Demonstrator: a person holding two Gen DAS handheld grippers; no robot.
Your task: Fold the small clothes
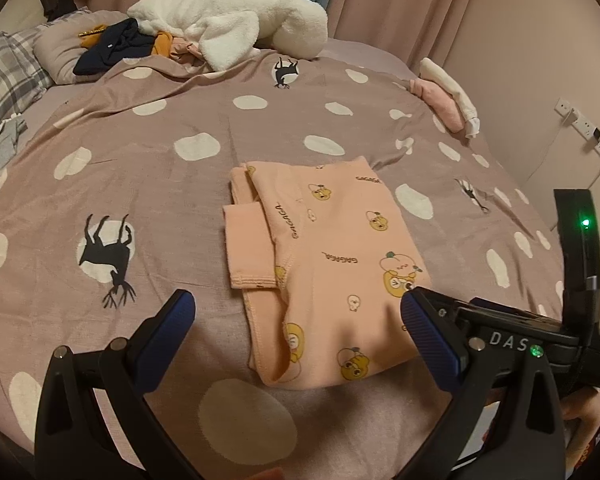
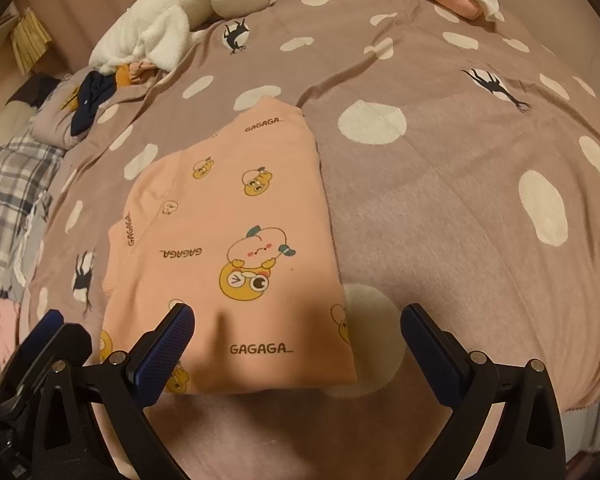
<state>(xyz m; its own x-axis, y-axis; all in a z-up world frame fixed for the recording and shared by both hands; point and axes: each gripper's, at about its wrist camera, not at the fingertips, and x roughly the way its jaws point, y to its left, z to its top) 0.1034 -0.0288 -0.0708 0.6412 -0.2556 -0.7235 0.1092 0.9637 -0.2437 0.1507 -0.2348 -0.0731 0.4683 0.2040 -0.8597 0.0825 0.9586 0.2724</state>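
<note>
Evidently mid-fold, the peach cotton child's top printed with yellow cartoon bears (image 1: 332, 256) lay flat on the mauve polka-dot bed cover (image 1: 140, 184), sleeve tucked inward, while the left tool (image 1: 298, 320) and right tool (image 2: 298, 332) hovered spread apart and empty over its near hem, seemingly poised for another fold.

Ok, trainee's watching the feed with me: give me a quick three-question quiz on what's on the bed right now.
1. True or false: the left gripper is shut on the peach shirt.
2. Which word is printed repeatedly on the shirt? A) GAGAGA B) HELLO C) BANANA
3. Fill in: at the bed's far right edge, a folded pink garment lies beside a folded ____ one.

Key: 1 false, both it and the right gripper are open, holding nothing; 2 A; 3 white.
</note>
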